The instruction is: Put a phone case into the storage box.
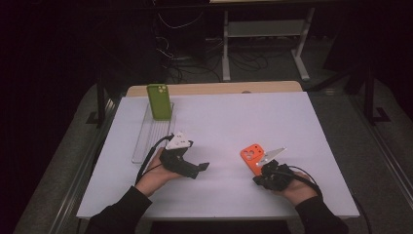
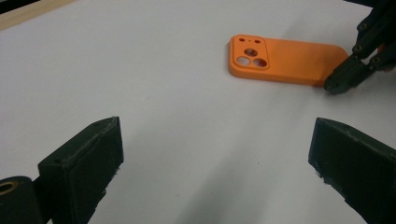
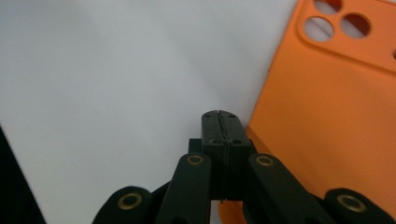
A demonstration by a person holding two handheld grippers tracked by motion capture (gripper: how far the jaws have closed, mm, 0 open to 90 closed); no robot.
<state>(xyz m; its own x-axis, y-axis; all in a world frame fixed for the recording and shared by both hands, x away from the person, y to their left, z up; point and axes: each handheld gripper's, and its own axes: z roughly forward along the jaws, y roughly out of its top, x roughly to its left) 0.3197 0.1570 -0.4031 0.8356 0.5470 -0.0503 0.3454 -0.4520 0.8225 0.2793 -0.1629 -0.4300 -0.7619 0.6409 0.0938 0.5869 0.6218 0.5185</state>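
- The white table [image 1: 292, 126] carries everything; at its 10 o'clock a clear rack [image 1: 146, 141] props a green phone case [image 1: 159, 101] upright.
- The orange phone case [image 1: 249, 157] lies flat at about 5 o'clock, camera cutouts pointing away from the person. It looks light, thin and somewhat flexible, likely to slide if nudged; pinching a long edge seems the surest hold.
- The left gripper [image 2: 215, 163] hovers at 7 o'clock, jaws spread wide, holding nothing.
- The right gripper [image 3: 223, 128] has its jaws pressed together, empty, with the tips touching the case's near corner.
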